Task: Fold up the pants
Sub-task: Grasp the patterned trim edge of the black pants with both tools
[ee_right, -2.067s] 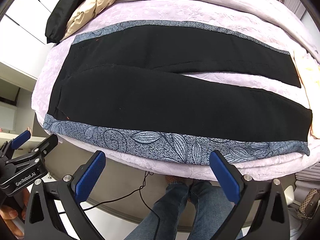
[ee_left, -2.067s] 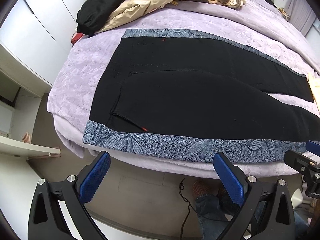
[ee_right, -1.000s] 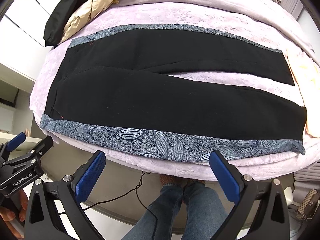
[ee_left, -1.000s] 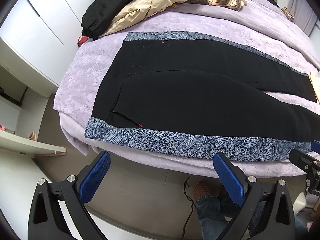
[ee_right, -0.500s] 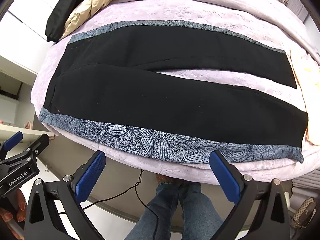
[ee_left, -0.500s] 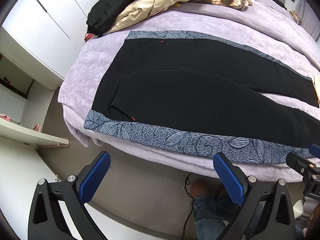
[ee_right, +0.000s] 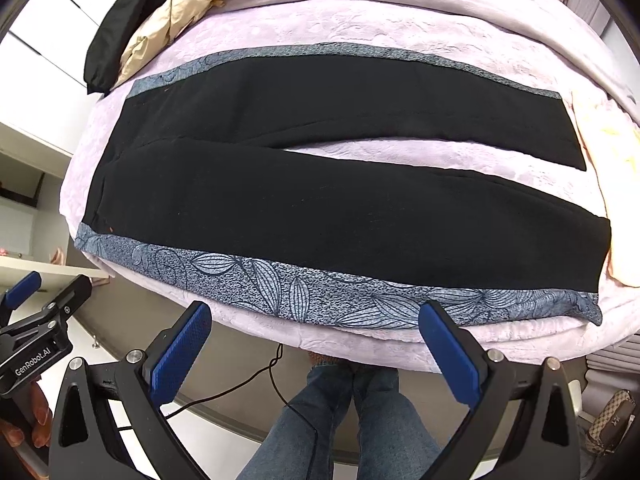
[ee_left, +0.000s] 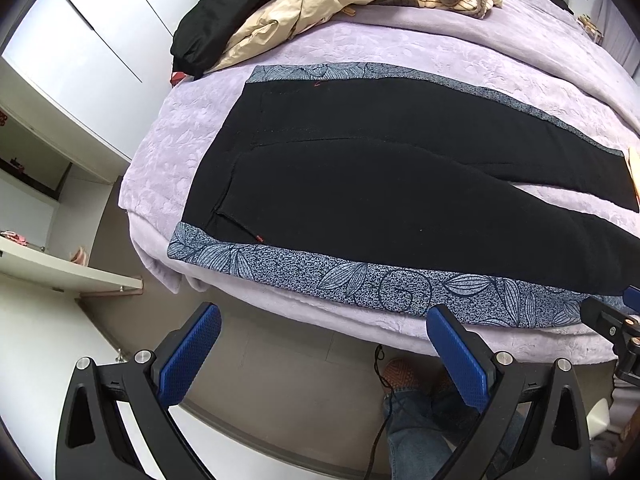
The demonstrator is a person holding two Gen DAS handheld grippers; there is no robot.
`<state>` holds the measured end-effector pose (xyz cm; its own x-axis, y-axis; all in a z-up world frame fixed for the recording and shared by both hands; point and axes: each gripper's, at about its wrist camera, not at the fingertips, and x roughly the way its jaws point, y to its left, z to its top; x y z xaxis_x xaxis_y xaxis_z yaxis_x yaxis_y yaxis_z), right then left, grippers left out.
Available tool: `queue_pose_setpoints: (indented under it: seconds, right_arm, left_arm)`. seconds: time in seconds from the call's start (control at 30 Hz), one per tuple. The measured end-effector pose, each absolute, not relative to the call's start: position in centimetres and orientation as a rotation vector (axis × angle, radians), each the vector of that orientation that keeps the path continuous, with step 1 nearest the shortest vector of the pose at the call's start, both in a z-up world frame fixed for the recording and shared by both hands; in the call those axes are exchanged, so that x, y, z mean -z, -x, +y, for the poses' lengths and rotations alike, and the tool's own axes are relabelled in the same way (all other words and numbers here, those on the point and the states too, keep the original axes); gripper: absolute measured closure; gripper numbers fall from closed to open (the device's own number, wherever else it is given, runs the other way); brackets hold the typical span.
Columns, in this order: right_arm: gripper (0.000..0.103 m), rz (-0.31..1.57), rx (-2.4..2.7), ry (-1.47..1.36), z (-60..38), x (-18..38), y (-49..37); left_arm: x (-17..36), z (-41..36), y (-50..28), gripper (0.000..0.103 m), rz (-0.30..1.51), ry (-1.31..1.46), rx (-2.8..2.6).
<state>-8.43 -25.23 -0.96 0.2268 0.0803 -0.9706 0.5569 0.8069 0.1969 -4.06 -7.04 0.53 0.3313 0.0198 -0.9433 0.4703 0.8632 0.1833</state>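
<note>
Black pants point(ee_left: 380, 184) with grey leaf-patterned side stripes lie flat on a lilac bedspread point(ee_left: 400, 52), waist to the left, legs spread to the right; they also show in the right wrist view point(ee_right: 320, 200). My left gripper point(ee_left: 320, 344) is open and empty, held above the floor just off the bed's near edge, near the waist end. My right gripper point(ee_right: 312, 340) is open and empty, off the near edge by the near leg. The near patterned stripe point(ee_right: 320, 292) runs along the bed edge.
A pile of clothes, a beige coat point(ee_left: 320, 4) and a black jacket point(ee_left: 216, 28), lies at the far left of the bed. White wardrobe doors point(ee_left: 80, 52) and a shelf point(ee_left: 60, 272) stand left. A person's jeans legs point(ee_right: 352, 420) and a cable point(ee_right: 240, 388) are below.
Both grippers have drifted slightly; the pants sit a little higher and farther in the views. The jaws stay open and nothing was touched.
</note>
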Motion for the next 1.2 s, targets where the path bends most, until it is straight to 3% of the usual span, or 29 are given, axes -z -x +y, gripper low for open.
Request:
queue_pose_setpoints:
  seconds: [0.27,0.33,0.4,0.43,0.5,0.67,0.83,1.03,1.07,1.1,1.17,1.2]
  right_arm:
    - [0.0,1.229,0.132,-0.813,-25.0,2.5,8.5]
    - [0.008,1.207,0.035,-0.924,-23.7,3.8,7.9]
    - [0.036,1.186,-0.091,-1.07,-21.9,6.2,6.8]
    - [0.039,1.18,-0.141,-1.144,-20.9,7.7,6.2]
    - [0.04,1.16,-0.171,-1.241,-19.4,10.3,5.4]
    - [0.04,1.089,-0.098,-1.295,-17.8,14.3,4.6]
    - [0.04,0.954,-0.074,-1.328,-18.9,13.6,4.5]
    - [0.041,0.993,-0.029,-1.358,-18.5,14.8,3.6]
    - [0.052,0.975,-0.027,-1.388,-18.7,14.9,3.1]
    - [0.075,0.934,-0.04,-1.444,-18.9,14.9,2.4]
    - [0.089,0.859,-0.052,-1.471,-19.6,13.7,2.3]
    - [0.091,0.837,-0.066,-1.467,-19.9,13.0,2.2]
  left_arm:
    - [-0.4,-2.6,1.3,0.0,1.183,-0.348,0.278]
    - [0.4,-0.4,-0.3,0.0,1.214,-0.273,0.272]
    - [1.4,1.4,-1.5,0.0,1.233,-0.214,0.289]
    - [2.1,2.2,-2.2,0.001,1.251,-0.19,0.309]
    - [3.8,3.7,-3.3,0.01,1.286,-0.16,0.337]
    - [7.4,5.7,-5.2,0.01,1.373,-0.133,0.374]
    - [9.6,6.3,-6.0,0.01,1.423,-0.1,0.456]
    - [10.3,5.7,-6.2,0.01,1.445,-0.08,0.538]
    - [10.4,5.6,-6.3,0.01,1.452,-0.067,0.545]
    - [10.6,5.5,-6.4,0.01,1.464,-0.042,0.553]
    - [10.9,5.6,-6.7,0.01,1.502,0.075,0.567]
    - [10.9,5.6,-6.9,0.01,1.516,0.154,0.577]
